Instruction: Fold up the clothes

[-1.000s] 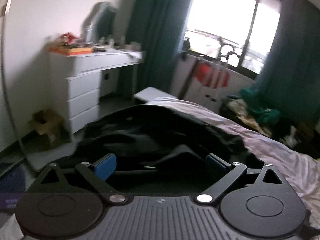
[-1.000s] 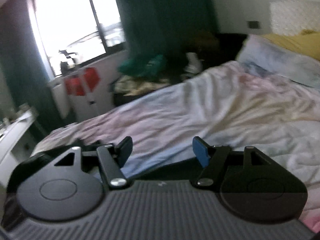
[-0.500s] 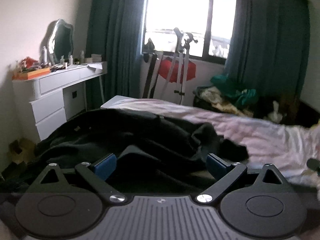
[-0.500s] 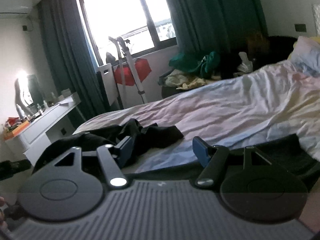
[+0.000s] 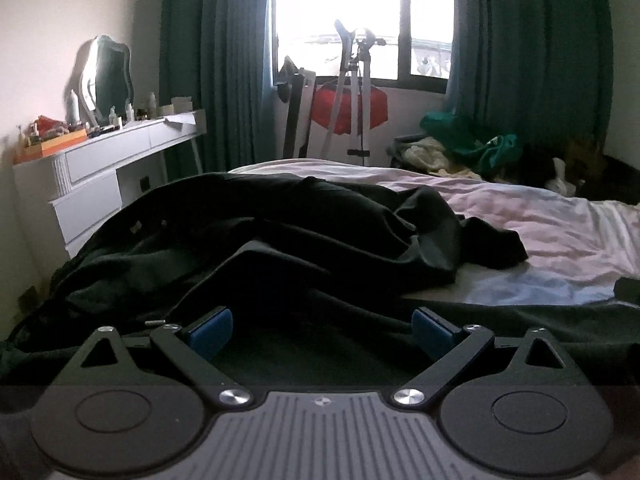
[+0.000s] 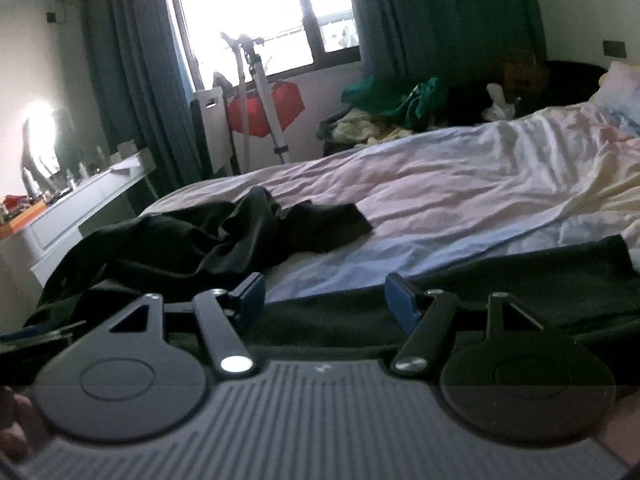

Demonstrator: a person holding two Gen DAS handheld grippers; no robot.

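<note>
A black garment (image 5: 288,232) lies crumpled on the near left part of the bed (image 5: 560,232); it also shows in the right wrist view (image 6: 208,240). A flat dark edge of the cloth (image 6: 520,280) runs along the bed's front. My left gripper (image 5: 322,330) is open and empty, low over the black cloth. My right gripper (image 6: 324,294) is open and empty, just above the flat dark edge, to the right of the crumpled heap.
A white dresser (image 5: 100,172) with a mirror and clutter stands at the left. A tripod (image 5: 356,92) and a red item stand by the window. A pile of green and yellow clothes (image 5: 468,148) lies beyond the bed. A pillow (image 6: 618,88) is at the far right.
Both views have swung right and levelled toward the window. The right gripper has come down over the dark cloth edge. Both jaws stay open.
</note>
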